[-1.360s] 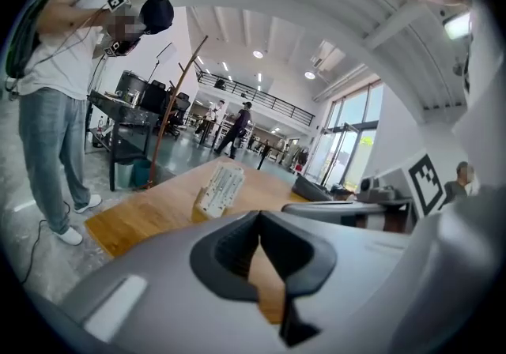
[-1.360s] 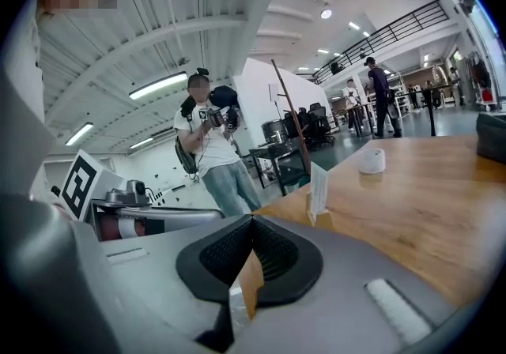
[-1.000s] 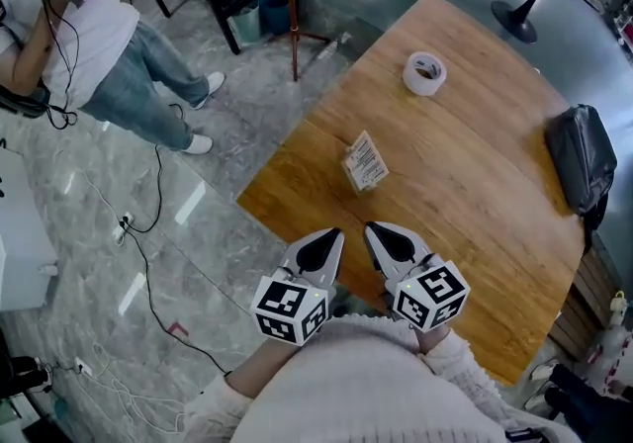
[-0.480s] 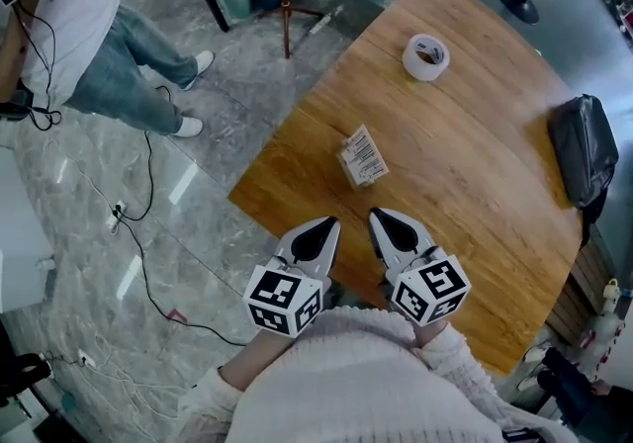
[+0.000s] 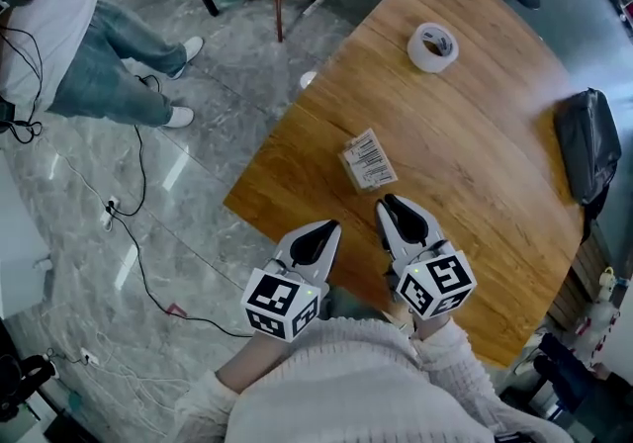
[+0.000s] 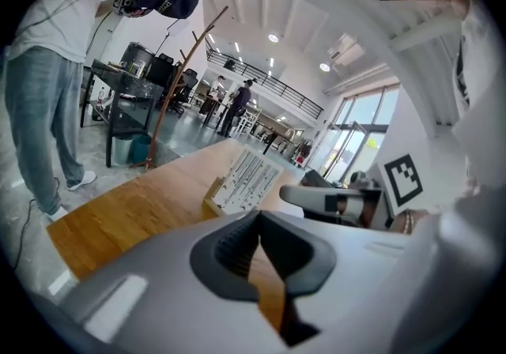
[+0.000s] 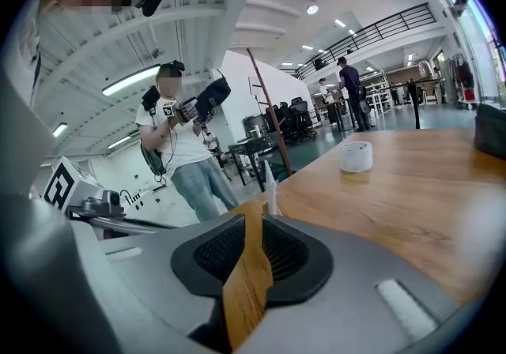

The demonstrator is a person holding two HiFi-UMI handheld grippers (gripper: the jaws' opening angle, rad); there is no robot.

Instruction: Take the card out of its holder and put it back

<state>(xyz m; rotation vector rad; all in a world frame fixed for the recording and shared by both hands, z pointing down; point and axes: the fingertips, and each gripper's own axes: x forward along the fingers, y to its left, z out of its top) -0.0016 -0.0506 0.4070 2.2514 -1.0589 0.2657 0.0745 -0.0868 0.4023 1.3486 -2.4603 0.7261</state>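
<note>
Two empty tools: left tool (image 5: 332, 229) tips together, right tool (image 5: 389, 202) jaws just now parting. Edge-on just ahead of the right tool, the nearer one, stands the white barcoded card (image 5: 370, 156) in its tan wooden holder (image 6: 212, 194).

Warm wooden table (image 5: 475, 184), grain running clear across it, with a soft satin sheen on top. Below it the floor (image 5: 148, 233) is polished grey stone, glossy enough to throw back the ceiling lights. The card (image 5: 368, 159) is white printed paper, matt. Its holder (image 6: 213, 196) may be pale wood or board, hard to say from here. Tape roll (image 5: 432, 46): whitish, slightly shiny. The bag (image 5: 586, 154) is black, dull and creased. The left gripper (image 5: 331, 228) wears a smooth light-grey plastic shell, and its pads (image 6: 229, 254) are dark, ribbed and rubbery. The sweater (image 5: 336, 382) is a fuzzy cream knit.
</note>
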